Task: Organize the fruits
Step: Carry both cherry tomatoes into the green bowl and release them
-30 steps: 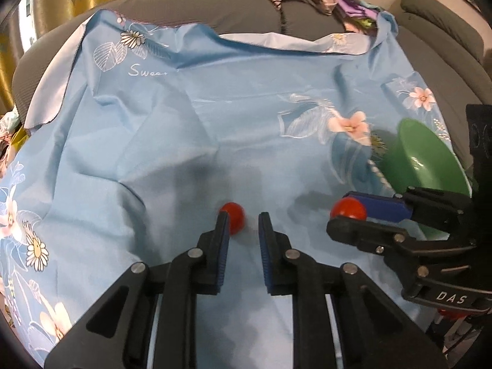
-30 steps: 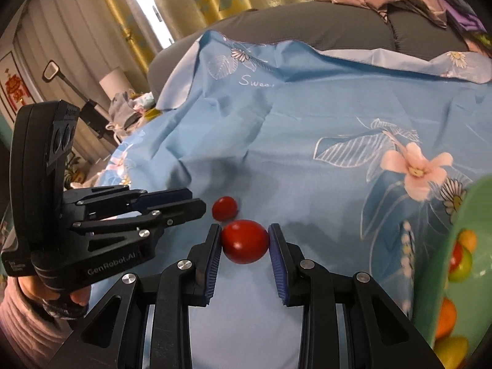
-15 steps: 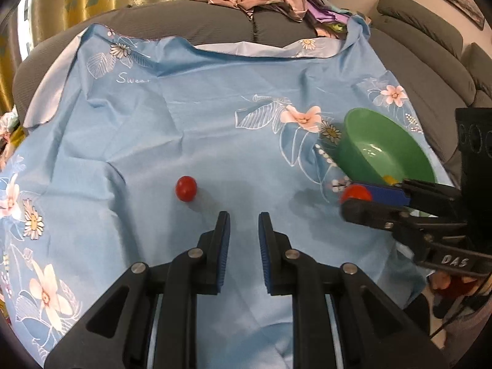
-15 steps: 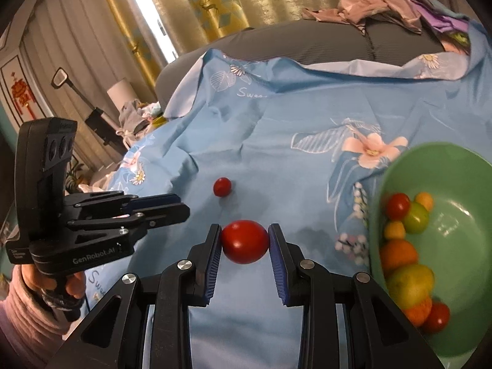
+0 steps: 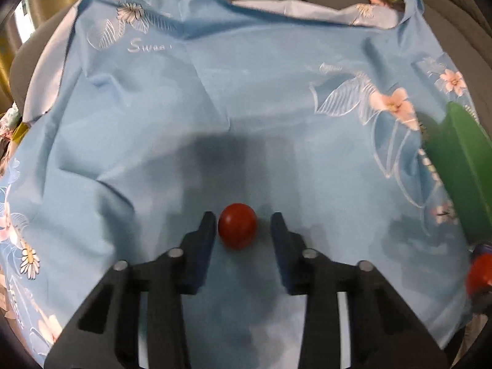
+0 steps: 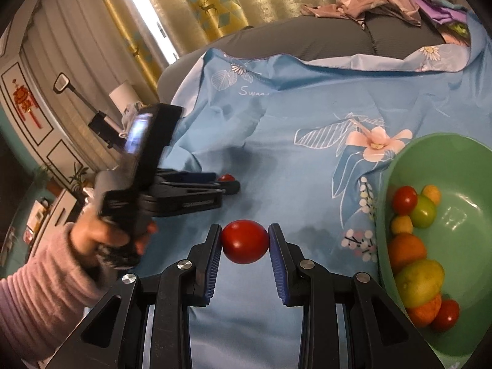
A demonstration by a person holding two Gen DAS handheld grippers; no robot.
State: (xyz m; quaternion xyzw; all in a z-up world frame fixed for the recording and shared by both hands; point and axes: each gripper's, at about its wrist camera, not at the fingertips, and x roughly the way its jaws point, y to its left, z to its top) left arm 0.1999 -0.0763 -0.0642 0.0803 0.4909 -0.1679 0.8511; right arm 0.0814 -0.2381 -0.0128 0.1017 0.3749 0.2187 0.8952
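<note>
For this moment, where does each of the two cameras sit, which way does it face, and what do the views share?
Left wrist: on the left gripper, facing steeply down at the floral blue cloth; its open fingers flank a small red tomato, jaws just opening.
Right wrist: on the right gripper, shut on a larger red tomato, facing the green plastic bowl; a hand and pink sleeve show.
Shared: cloth, bowl, both tomatoes.

Right claw (image 6: 245,241) clamped on red tomato (image 6: 245,241), beside fruit-filled green bowl (image 6: 470,166).
</note>
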